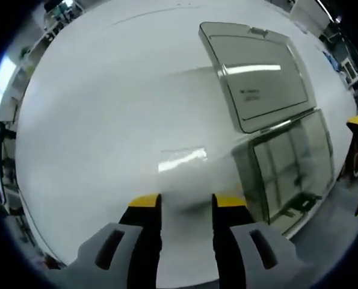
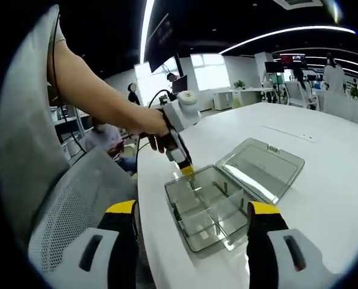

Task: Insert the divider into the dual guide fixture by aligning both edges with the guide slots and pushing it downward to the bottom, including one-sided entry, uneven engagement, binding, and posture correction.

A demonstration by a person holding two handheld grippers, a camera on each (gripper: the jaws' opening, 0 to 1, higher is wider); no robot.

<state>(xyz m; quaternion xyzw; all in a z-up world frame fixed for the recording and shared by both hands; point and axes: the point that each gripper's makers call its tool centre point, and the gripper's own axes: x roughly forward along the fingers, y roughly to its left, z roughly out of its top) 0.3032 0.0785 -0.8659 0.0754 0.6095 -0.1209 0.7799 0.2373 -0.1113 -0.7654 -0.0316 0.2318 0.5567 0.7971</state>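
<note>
Right gripper view: my right gripper (image 2: 191, 211) has its jaws wide apart and empty. It hangs near and above the box (image 2: 177, 212), in my judgement so it can steady or correct the part once pressing starts.

My left gripper (image 2: 186, 171), held in my hand (image 2: 157, 129), points down with its yellow tip just over the far-left edge of the box. I read this as lining up over a guide slot at that side.

In the left gripper view its jaws (image 1: 188, 201) stand parted over bare table (image 1: 106, 120), with nothing visible between them.

The box (image 1: 251, 180) lies to their right, near the table edge.

The box is clear plastic and sits flat. Its hinged lid (image 2: 263, 159) is laid open flat on the far side, which leaves the top free for entry from above.

A clear divider (image 2: 210, 209) stands inside, crossing the compartments. It looks upright, but it is see-through. I cannot tell whether both edges are seated to the bottom, or whether another loose piece is in play.

A mesh chair (image 2: 76, 198) stands left of the table.
</note>
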